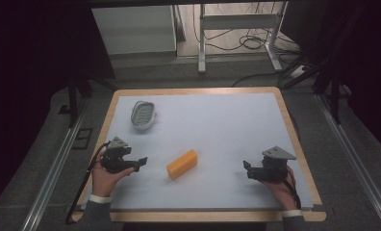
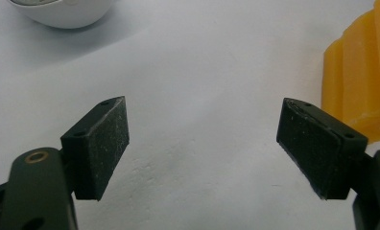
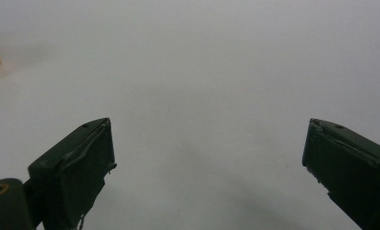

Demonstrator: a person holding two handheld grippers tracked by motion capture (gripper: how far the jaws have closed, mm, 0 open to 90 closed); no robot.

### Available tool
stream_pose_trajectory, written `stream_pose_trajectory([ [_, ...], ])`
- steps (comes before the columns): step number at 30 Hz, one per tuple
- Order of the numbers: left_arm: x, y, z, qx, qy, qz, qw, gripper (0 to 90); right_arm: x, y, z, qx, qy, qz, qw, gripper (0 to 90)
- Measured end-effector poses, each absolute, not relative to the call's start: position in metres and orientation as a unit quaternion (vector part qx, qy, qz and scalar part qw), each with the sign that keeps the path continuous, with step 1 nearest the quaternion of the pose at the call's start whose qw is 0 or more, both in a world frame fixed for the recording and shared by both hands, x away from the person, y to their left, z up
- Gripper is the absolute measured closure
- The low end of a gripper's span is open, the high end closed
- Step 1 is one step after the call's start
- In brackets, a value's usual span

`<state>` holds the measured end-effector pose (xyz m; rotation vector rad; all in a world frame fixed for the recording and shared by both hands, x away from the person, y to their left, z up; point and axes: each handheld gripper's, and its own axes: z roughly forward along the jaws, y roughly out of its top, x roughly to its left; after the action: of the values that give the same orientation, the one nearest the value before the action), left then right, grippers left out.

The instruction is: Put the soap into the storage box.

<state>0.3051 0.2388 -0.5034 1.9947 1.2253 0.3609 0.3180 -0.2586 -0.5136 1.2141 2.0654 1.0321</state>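
Left claw (image 1: 139, 161) and right claw (image 1: 247, 167) both gape, empty.

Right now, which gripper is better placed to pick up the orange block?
Left. The left gripper is open and sits close beside the orange block, which shows next to its jaw in its own view. The right gripper, also open, is farther off.

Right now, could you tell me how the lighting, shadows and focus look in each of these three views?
High view: dim, dark surroundings, evenly lit pale table sheet. Left gripper view: bright, open black jaws fairly sharp, the ridged yellow-orange block and the white oval dish softer, a faint shadow beneath the dish. Right gripper view: greyer, soft shadow between its open jaws, a blurred bit of the block at the left edge.
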Motion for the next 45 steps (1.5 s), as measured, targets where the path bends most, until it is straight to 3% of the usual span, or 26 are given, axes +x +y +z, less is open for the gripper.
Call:
stream_pose_trajectory([
  [26, 0.302, 0.228, -0.495, 0.795, 0.465, 0.14, 0.364, 21.2, 0.314, -0.261, -0.526, 0.452, 0.748, 0.413, 0.256, 8.1],
  [45, 0.306, 0.211, -0.457, 0.814, 0.433, 0.139, 0.361, 20.8, 0.314, -0.262, -0.526, 0.457, 0.746, 0.411, 0.255, 8.3],
])
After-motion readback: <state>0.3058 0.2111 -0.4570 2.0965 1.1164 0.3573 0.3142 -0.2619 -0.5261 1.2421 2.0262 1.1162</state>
